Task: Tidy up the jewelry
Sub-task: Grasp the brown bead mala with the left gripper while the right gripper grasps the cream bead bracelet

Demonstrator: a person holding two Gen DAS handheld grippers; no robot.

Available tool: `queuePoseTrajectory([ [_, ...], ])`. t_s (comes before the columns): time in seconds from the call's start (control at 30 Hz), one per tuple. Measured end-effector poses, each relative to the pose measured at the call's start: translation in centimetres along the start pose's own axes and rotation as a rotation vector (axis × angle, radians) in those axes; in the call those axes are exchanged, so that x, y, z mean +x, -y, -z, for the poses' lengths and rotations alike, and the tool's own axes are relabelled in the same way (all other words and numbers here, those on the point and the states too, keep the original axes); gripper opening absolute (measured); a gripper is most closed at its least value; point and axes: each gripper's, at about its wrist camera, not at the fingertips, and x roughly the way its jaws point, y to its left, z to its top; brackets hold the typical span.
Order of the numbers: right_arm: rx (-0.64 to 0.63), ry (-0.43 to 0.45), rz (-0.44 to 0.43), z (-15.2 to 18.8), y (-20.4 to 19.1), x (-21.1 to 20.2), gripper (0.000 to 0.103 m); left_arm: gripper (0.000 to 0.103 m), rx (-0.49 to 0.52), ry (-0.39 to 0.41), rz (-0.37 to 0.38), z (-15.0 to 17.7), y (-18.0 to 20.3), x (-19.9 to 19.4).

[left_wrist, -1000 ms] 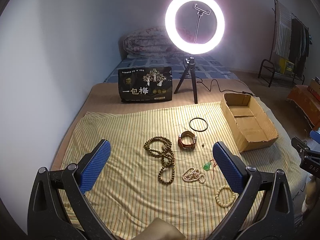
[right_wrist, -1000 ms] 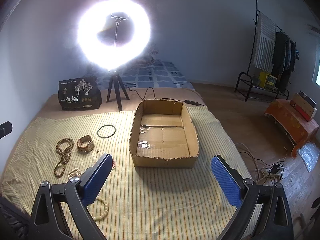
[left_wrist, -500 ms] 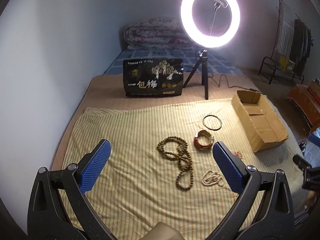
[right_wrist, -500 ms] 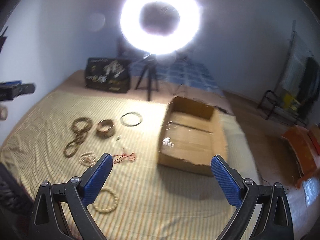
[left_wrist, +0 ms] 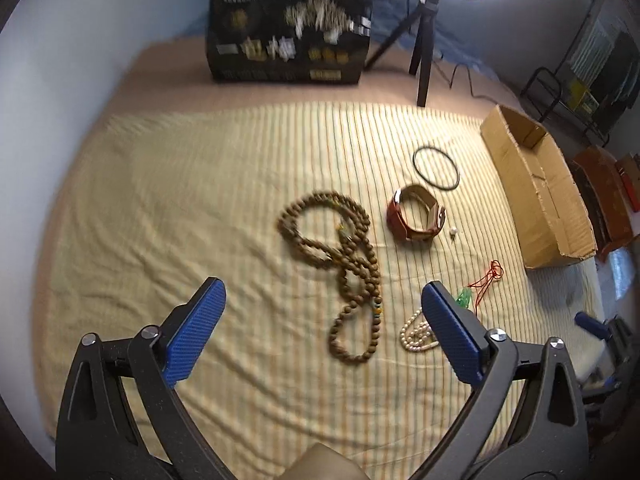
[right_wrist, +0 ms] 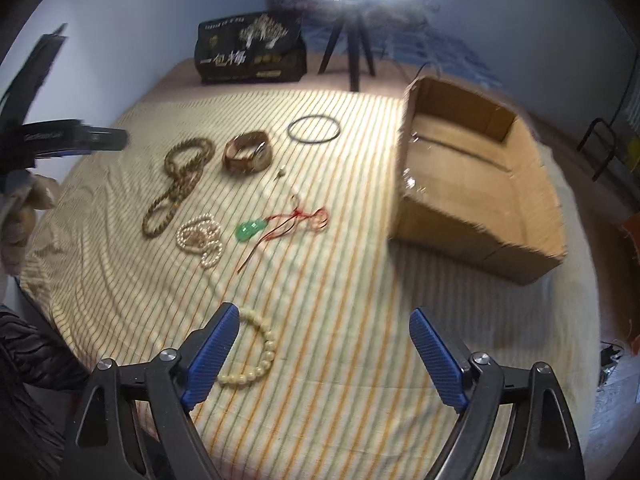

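Both tools, left tool (left_wrist: 322, 328) and right tool (right_wrist: 324, 354), are wide, closing, holding nothing; the brown beads (left_wrist: 344, 256) lie mid-bed on the cloth (left_wrist: 180, 200), left of the box (right_wrist: 480, 184). They look light, limp and slippery; likeliest hold is 1 bunched loop.

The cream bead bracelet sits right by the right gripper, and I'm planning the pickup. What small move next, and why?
Probably shift the right gripper slightly left and lower it so the cream bead bracelet lies between its closing fingers; only the left one overlaps it, and the cardboard box is empty.
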Motion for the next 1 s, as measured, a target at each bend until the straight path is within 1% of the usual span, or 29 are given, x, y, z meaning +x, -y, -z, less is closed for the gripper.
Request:
queuePoseTrajectory([
  [0.03,0.000,-0.007,-0.010,0.0,-0.1,0.3,0.089,0.085,-0.016,-0.024,0.003,-0.1,0.1,0.8],
  [0.1,-0.009,-0.023,-0.024,0.0,-0.6,0.8,0.089,0.083,-0.044,-0.068,0.031,-0.2,0.1,2.3],
  [0.13,-0.017,-0.031,-0.028,0.0,-0.9,1.1,0.089,0.080,-0.058,-0.082,0.039,-0.3,0.1,3.0],
  [0.17,-0.025,-0.039,-0.031,0.1,-1.1,1.3,0.089,0.074,-0.061,-0.092,0.034,-0.5,0.2,3.7],
  [0.23,-0.040,-0.056,-0.041,0.1,-1.7,1.9,0.089,0.072,-0.049,-0.104,0.025,-0.7,0.6,4.7],
  [0.3,-0.061,-0.078,-0.052,0.3,-2.4,2.6,0.089,0.072,-0.051,-0.122,0.033,-0.8,0.9,5.7],
  [0.4,-0.085,-0.110,-0.056,0.5,-3.2,3.5,0.089,0.066,-0.038,-0.136,0.022,-0.9,1.4,6.6],
  [0.53,-0.090,-0.134,-0.033,0.6,-3.7,4.4,0.089,0.065,-0.045,-0.151,0.020,-1.1,1.2,7.7],
  [0.67,-0.055,-0.158,-0.022,0.7,-2.9,4.9,0.089,0.064,-0.040,-0.153,0.008,-1.2,1.2,8.7],
  [0.73,-0.034,-0.169,-0.041,0.6,-2.5,5.1,0.088,0.064,-0.027,-0.144,0.000,-1.4,1.5,9.0],
  [0.8,-0.031,-0.173,-0.036,0.5,-2.3,5.2,0.088,0.064,-0.020,-0.141,-0.004,-1.6,1.6,9.3],
  [0.87,-0.041,-0.178,-0.020,0.5,-2.3,5.3,0.081,0.064,-0.024,-0.141,-0.002,-1.9,1.6,9.8],
  [0.93,-0.044,-0.192,-0.012,0.6,-2.1,5.8,0.077,0.064,-0.025,-0.140,-0.002,-2.3,1.7,10.1],
  [1.0,-0.053,-0.202,-0.001,0.8,-1.9,6.1,0.075,0.062,-0.025,-0.138,-0.008,-2.5,1.7,10.2],
])
